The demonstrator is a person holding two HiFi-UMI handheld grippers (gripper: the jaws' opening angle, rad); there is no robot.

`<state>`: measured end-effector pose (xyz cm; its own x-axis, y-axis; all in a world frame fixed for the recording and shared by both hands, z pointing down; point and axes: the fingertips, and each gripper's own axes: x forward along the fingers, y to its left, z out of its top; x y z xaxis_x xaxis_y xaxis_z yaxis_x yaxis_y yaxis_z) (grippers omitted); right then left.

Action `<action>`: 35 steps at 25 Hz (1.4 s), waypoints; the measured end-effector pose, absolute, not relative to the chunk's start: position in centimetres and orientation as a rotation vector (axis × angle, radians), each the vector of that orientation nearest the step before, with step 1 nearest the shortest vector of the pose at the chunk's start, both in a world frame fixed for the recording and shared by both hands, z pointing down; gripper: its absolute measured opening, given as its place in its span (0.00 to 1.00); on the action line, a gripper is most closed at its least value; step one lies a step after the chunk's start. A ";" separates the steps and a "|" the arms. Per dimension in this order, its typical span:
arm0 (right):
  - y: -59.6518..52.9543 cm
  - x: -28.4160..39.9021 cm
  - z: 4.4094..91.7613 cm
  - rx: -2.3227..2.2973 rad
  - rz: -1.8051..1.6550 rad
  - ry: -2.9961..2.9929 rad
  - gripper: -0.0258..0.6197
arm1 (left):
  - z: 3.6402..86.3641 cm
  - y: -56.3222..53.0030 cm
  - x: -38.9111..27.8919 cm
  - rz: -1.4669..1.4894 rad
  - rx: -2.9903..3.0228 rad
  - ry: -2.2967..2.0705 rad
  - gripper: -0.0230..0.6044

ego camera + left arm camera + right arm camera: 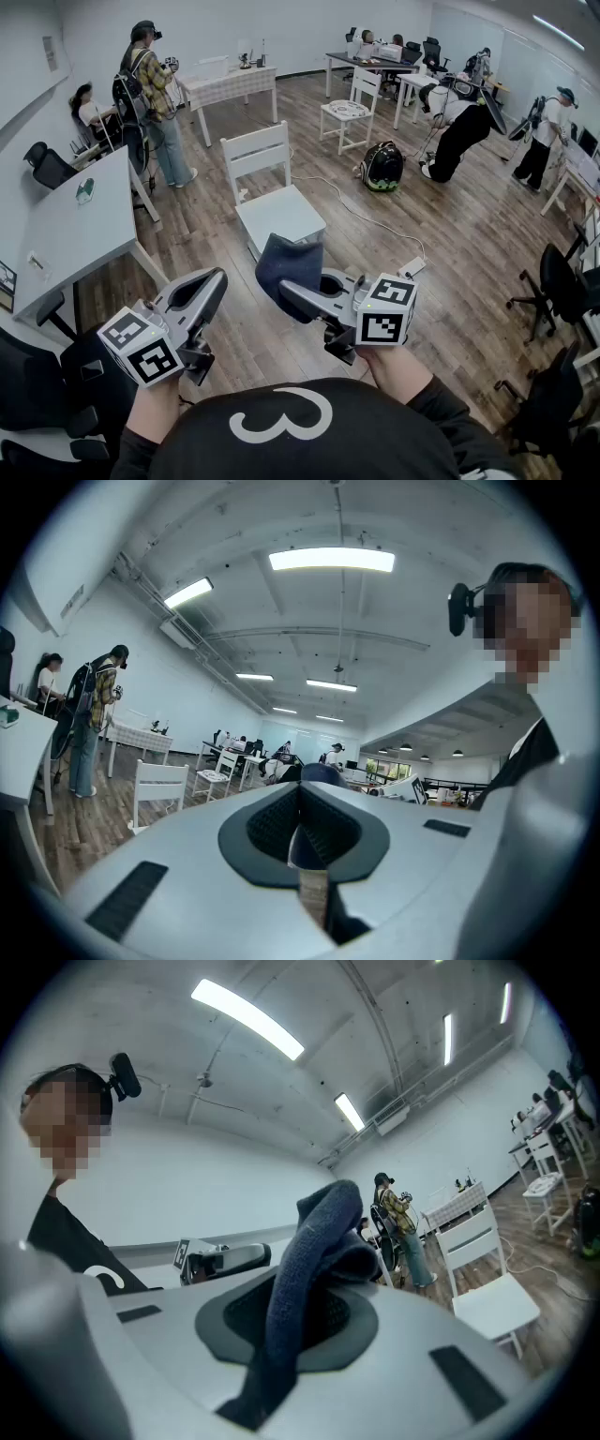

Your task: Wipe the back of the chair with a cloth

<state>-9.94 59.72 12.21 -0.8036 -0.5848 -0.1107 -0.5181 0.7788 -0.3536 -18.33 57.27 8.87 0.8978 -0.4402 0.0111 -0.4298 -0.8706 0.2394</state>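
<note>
Right gripper clamps the dark blue cloth, just below the white chair at centre frame (left gripper closed, empty).

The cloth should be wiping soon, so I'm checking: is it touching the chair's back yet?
Apart. In the head view the cloth, clamped in the right gripper, is separated from the chair back by the whole seat.
</note>
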 end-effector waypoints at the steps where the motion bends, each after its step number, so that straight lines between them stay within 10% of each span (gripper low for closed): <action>1: 59.7 -9.8 12.3 -0.867 -0.459 2.755 0.11 | 8.9 57.2 -18.2 -0.066 2.824 -0.657 0.06; 21: 56.3 -3.6 17.3 -1.044 -0.642 2.612 0.11 | 13.9 52.6 -12.5 0.039 2.736 -0.521 0.06; 35: 33.8 2.6 24.4 -1.215 -0.852 2.508 0.11 | 21.9 28.1 -6.8 0.089 2.583 -0.418 0.06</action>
<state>2.57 33.84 24.44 -0.6313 -0.7741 0.0466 -0.6422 0.4881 -0.5910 -6.76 28.08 21.94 0.9503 -0.2770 0.1423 -0.3109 -0.8184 0.4833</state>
